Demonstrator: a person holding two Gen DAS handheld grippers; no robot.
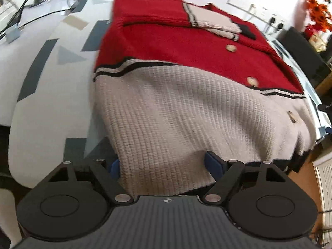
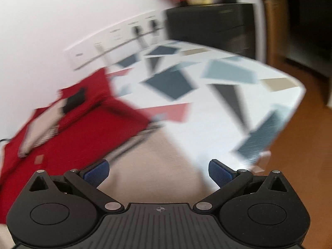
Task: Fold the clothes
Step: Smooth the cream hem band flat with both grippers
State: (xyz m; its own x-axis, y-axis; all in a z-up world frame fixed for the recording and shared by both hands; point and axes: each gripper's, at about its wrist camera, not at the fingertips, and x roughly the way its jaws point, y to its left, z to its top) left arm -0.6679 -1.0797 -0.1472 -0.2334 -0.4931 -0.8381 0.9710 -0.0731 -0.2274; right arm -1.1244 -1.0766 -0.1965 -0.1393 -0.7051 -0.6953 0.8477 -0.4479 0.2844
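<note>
A red and cream knitted cardigan (image 1: 176,78) lies flat on the counter (image 1: 51,87), which has a white cover with grey and beige shapes. One sleeve (image 1: 209,20) is folded across the red upper part of the cardigan, and three buttons run down its right side. The left tool (image 1: 164,166) is at the near cream hem of the cardigan. Its blue pads (image 1: 212,161) stand apart on both sides of the hem, and they do not press the cloth. The right tool (image 2: 158,172) is to the right of the cardigan, above its cream edge and the counter cover. Its pads (image 2: 220,173) are wide apart with nothing between them. This view is blurred.
</note>
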